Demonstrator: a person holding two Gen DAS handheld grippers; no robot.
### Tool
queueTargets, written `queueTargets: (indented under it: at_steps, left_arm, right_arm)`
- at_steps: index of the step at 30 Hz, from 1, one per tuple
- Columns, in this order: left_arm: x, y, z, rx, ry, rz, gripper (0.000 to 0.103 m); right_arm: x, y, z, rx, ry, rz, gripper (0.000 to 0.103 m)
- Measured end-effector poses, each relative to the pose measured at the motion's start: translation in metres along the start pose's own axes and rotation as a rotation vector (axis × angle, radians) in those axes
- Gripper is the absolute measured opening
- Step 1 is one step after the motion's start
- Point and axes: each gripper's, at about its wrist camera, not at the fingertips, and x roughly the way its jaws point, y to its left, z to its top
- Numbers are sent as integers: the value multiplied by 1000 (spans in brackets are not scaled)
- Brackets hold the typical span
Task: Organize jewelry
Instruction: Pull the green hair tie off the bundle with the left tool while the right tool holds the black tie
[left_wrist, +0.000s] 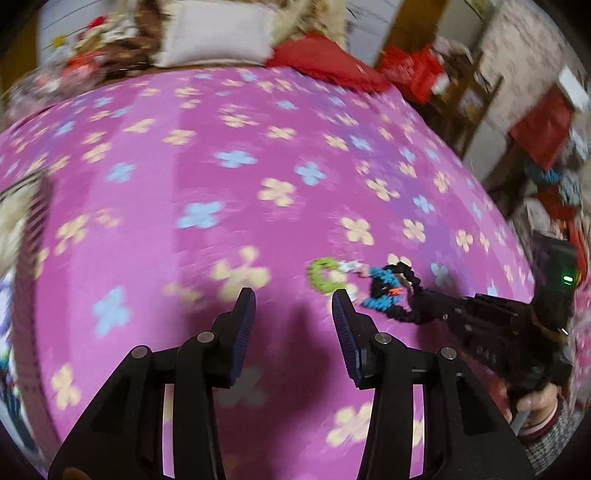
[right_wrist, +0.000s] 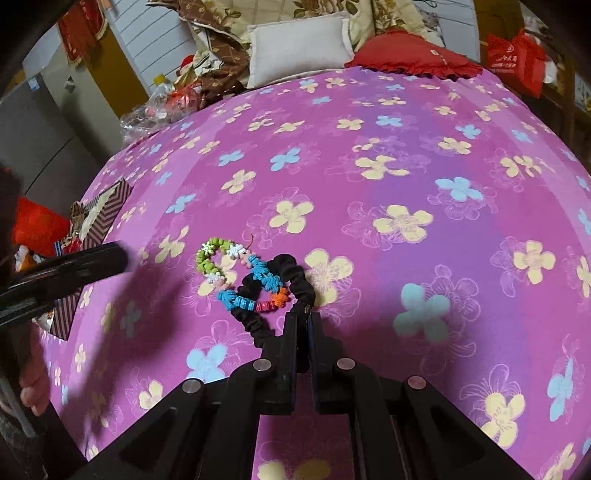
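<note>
Right wrist view: the right gripper was clenched on the near edge of a black scrunchie, fingers pressed together with the fabric pinched between them. The scrunchie lay on a pink bedspread printed with cream and blue flowers, roughly mid-bed and toward the near edge. A string of colorful beads in green, white, blue, orange and pink lay looped across the scrunchie's left side, part over the black fabric and part on the bedspread, so the two were touching and tangled. The left gripper came in from the left edge, blurred, above the bed and apart from the jewelry, with a striped box behind it at the bed's left edge. At the head of the bed sat a white pillow, a red pillow to its right, and a heap of brown floral bedding to its left; a red bag stood beyond the far right corner. Left wrist view, heavily blurred: the left gripper was released, fingers spread wide with only bedspread between them. The beads and scrunchie lay just beyond its right finger, with the right gripper reaching in from the right.
</note>
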Motion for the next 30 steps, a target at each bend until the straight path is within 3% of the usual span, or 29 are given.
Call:
queueTargets:
  at_steps: [7, 13, 16, 18, 20, 25, 27, 30]
  left_arm:
    - [39, -14, 18, 45, 48, -26, 42]
    - [56, -22, 19, 80, 84, -93, 42]
    - [59, -28, 16, 113, 86, -109, 42]
    - [61, -31, 14, 120, 104, -137, 9]
    - [60, -33, 10, 107, 116, -161, 4]
    - [46, -33, 1, 67, 97, -142, 5]
    - [32, -30, 0, 41, 74, -146, 5]
    - [5, -27, -2, 20, 27, -137, 5]
  right_arm:
    - [1, -11, 2, 50, 3, 44, 5]
    - [4, -16, 4, 86, 10, 64, 6]
    - [6, -15, 3, 87, 12, 59, 11]
    - [6, -14, 4, 86, 0, 63, 17]
    - [6, -12, 4, 72, -12, 47, 17]
    - [7, -3, 2, 2, -35, -9, 16]
    - [8, 0, 2, -25, -38, -49, 6]
    - [5, -3, 1, -7, -40, -43, 5]
